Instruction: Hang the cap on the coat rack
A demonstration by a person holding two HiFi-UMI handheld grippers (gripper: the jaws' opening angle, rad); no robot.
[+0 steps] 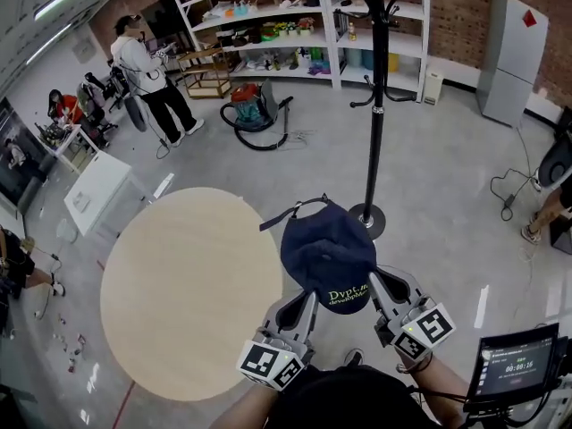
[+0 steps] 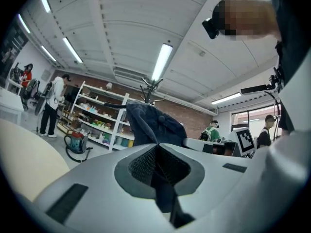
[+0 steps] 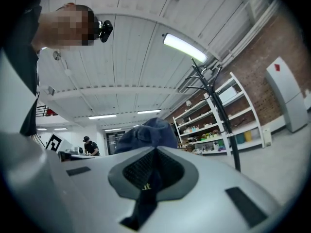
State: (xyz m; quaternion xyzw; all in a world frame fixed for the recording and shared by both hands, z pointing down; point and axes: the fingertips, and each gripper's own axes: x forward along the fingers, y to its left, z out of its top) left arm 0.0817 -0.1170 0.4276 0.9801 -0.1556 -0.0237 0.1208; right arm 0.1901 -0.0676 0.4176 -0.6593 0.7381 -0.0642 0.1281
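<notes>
A navy cap [image 1: 328, 253] with yellow-green lettering hangs in the air in front of me, held from below by both grippers. My left gripper [image 1: 312, 295] is shut on the cap's left edge, and my right gripper [image 1: 374, 281] is shut on its right edge. In the left gripper view, dark cap cloth [image 2: 153, 125] runs down between the jaws of the left gripper [image 2: 158, 152]. The right gripper view shows the cap [image 3: 148, 132] pinched in the right gripper [image 3: 154, 161]. The black coat rack [image 1: 375, 105] stands just beyond the cap, with its base [image 1: 366, 217] on the floor and its hooks [image 3: 201, 74] high up.
A round wooden table [image 1: 192, 293] lies at my left. Behind the rack are white shelves [image 1: 295, 25], a vacuum cleaner [image 1: 255, 110] and a standing person [image 1: 147, 74]. A grey cabinet [image 1: 509, 56] is at the far right, and a small screen [image 1: 518, 369] at the near right.
</notes>
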